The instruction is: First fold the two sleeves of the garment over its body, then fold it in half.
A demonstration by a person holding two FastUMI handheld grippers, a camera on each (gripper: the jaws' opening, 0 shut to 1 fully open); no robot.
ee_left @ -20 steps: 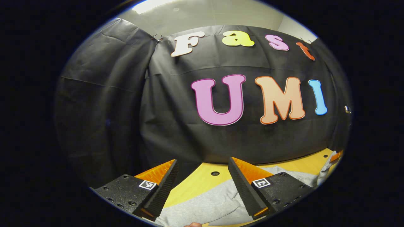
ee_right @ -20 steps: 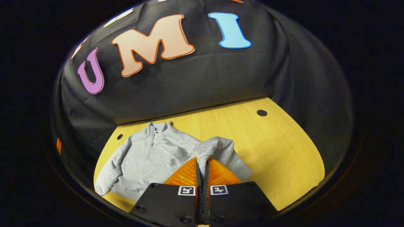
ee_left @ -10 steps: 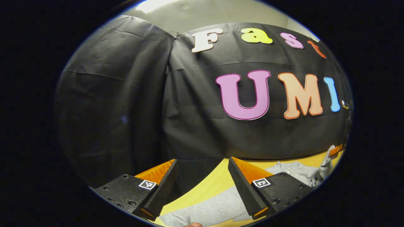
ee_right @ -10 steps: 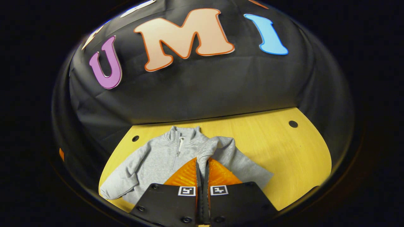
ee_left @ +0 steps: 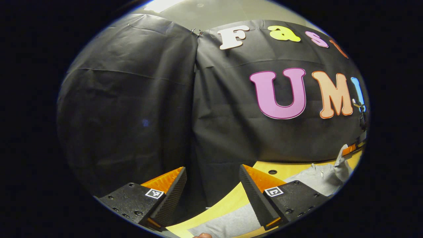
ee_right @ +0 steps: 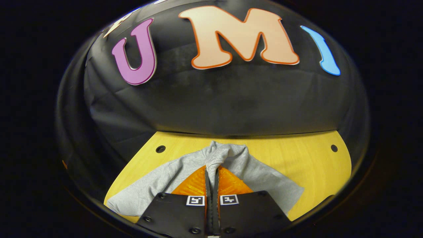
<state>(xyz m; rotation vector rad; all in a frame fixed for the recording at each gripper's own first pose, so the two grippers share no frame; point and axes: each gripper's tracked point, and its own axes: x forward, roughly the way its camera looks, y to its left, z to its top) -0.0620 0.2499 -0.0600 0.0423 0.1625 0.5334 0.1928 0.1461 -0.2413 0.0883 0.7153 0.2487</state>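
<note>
Yellow wooden table (ee_right: 297, 155) backed by black cloth carries the grey garment (ee_right: 264, 178), spread flat near its front edge. Off to the left, the left gripper (ee_left: 213, 185) hovers with jaws wide apart and empty, the garment's left side lying just below it. At the right, the right gripper (ee_right: 211, 175) is clamped on the right sleeve (ee_right: 219, 155), lifted above the body. To fold well, I judge it should carry the sleeve across, lay it flat on the chest, then release.
</note>
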